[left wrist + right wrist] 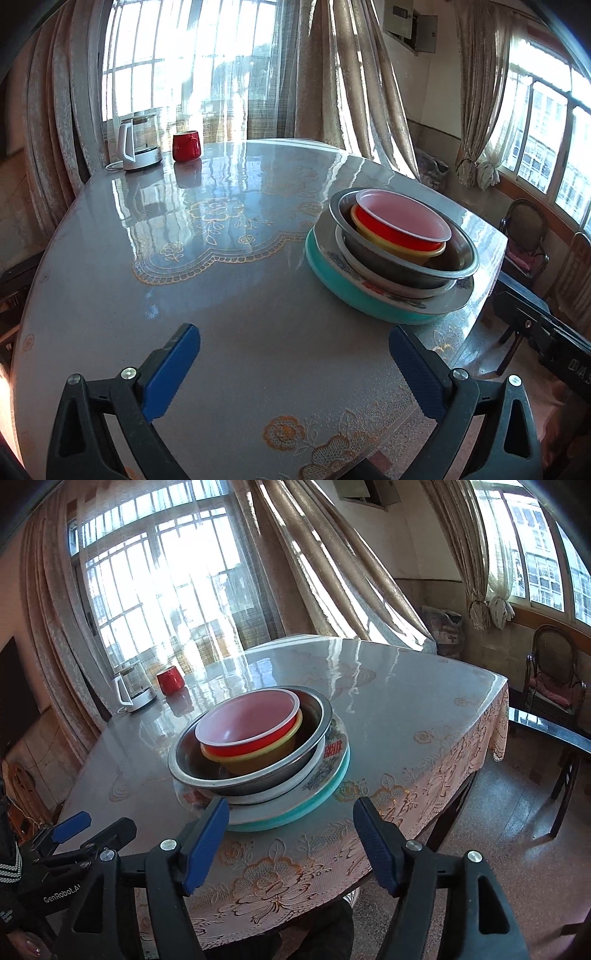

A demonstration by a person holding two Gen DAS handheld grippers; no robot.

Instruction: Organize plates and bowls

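Glossy grey plastic over a lace floral cloth covers the worktop [258, 332] in my left wrist view, with curtained windows [177, 55] behind it and a dark chair [524, 236] off to the right. At the far left edge I see a white kettle [138, 142] and a red mug [186, 146] just beside it. The stack [395, 254] sits right of centre: a teal plate [332, 280] at the bottom, a patterned plate [391, 291] on it, then a steel bowl [454, 254] holding a yellow bowl [399, 253] with a red bowl [402, 230] nested inside. My left hand-held gripper [294, 354] hovers above bare worktop, jaws spread wide and gripping nothing; the stack lies ahead and to the right, just beyond the right finger's tip.

From the right wrist view, the same worktop [406, 709] shows its peach lace skirt hanging over the near edge, a speckled floor [498, 830] below and a chair [554, 679] by the right-hand window. The kettle [133, 688] and mug [170, 681] stand far left. The stack [258, 753] is dead ahead, the red bowl [247, 723] on top, the teal plate [325, 794] edging out beneath. My right hand-held gripper [290, 836] is wide open and empty, its left finger overlapping the plates' near rim in the view; I cannot tell whether it touches. The other gripper [70, 830] shows at lower left.
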